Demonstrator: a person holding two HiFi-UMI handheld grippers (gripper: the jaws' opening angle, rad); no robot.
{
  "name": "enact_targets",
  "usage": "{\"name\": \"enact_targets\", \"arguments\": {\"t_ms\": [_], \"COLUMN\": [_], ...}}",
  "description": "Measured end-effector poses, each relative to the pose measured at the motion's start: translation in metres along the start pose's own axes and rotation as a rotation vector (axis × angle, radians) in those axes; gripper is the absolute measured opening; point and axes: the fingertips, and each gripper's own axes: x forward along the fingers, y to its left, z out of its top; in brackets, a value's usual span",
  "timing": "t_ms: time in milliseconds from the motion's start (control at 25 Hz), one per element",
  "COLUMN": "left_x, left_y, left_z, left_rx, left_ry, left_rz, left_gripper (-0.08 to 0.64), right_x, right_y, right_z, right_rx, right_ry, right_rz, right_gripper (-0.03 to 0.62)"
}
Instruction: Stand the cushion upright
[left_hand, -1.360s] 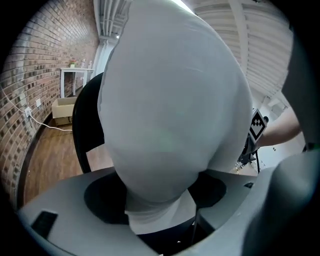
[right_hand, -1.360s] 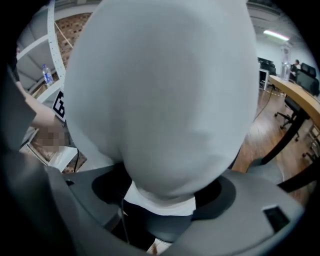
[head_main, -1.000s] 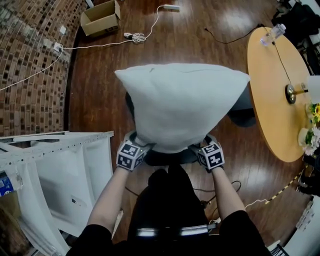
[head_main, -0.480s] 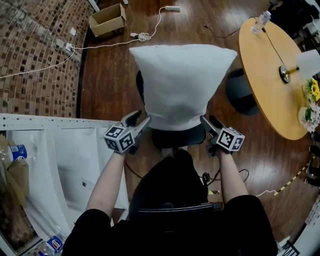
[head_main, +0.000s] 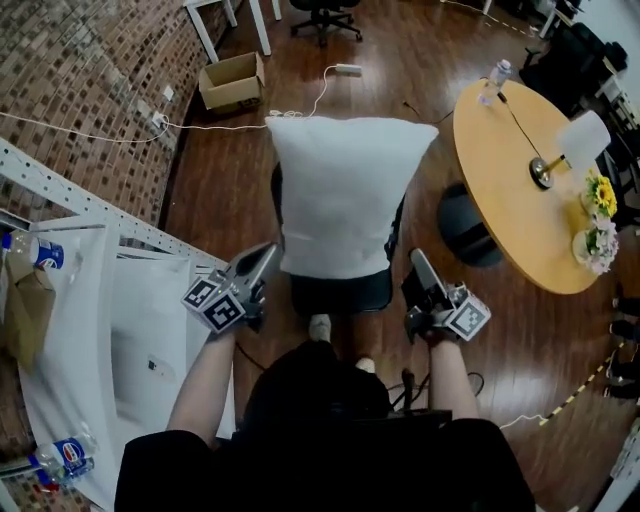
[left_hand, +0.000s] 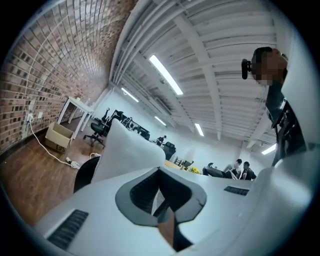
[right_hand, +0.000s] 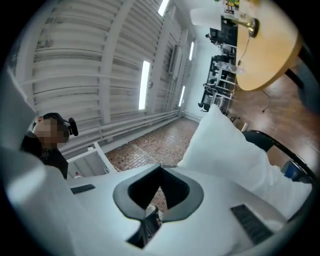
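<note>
Head view alone: whole cushion (head_main: 345, 195) upright on chair seat (head_main: 340, 292)

Black chair (head_main: 340, 292) on the wooden floor (head_main: 230, 180), white cushion (head_main: 343, 195) upright on its seat (cardboard box (head_main: 232, 80) beyond)

A round wooden surface (head_main: 520, 190) stands on a dark, glossy plank floor (head_main: 220, 170); it carries a lamp (head_main: 560, 150), a bottle (head_main: 493, 80) at its far edge and flowers (head_main: 598, 195) at its right edge; a dark round shape (head_main: 465, 225) sits under its left rim; well to its left runs a brick wall (head_main: 90, 70), with a cardboard box (head_main: 232, 80) at the foot and a white cable (head_main: 300, 95) trailing past; beyond it stands a black office chair (head_main: 325, 12); left and nearer, a white metal rack (head_main: 90, 200); overhead, a white ribbed ceiling with strip lights (left_hand: 165, 75).
</note>
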Motion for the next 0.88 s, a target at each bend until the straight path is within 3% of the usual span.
{"name": "enact_targets", "arguments": {"t_ms": [120,280,480,600,720,880], "left_x": [-0.02,-0.031,-0.062,-0.087,-0.111,-0.146], "left_y": [-0.036,-0.09,-0.152,-0.18,-0.195,-0.19], "left_z": [0.006,-0.003,-0.006,-0.002,-0.004,-0.005], "left_rx": [0.023,0.082,0.245,0.304,0.338,0.283], "left_ry": [-0.058,-0.123,-0.144,-0.163,-0.154,-0.202], "left_rz": [0.022,0.052,0.135,0.171,0.178,0.198], "left_gripper": [0.0,0.0,0.0,0.0,0.0,0.0], "right_x": [-0.03,-0.081,-0.13,-0.154,-0.167,-0.184], "right_y": [0.035,0.064,0.104,0.123,0.14,0.153], "right_z": [0.014,0.027,0.014,0.005,-0.002,-0.014], "right_rx": [-0.061,-0.181,-0.429,-0.585,-0.651,-0.657], "right_ry": [-0.003,0.034,0.175,0.252,0.235,0.133], "right_rz": [0.023,-0.015,-0.094,-0.131,-0.169,-0.244], "right_gripper": [0.002,0.0,0.0,0.0,0.0,0.0]}}
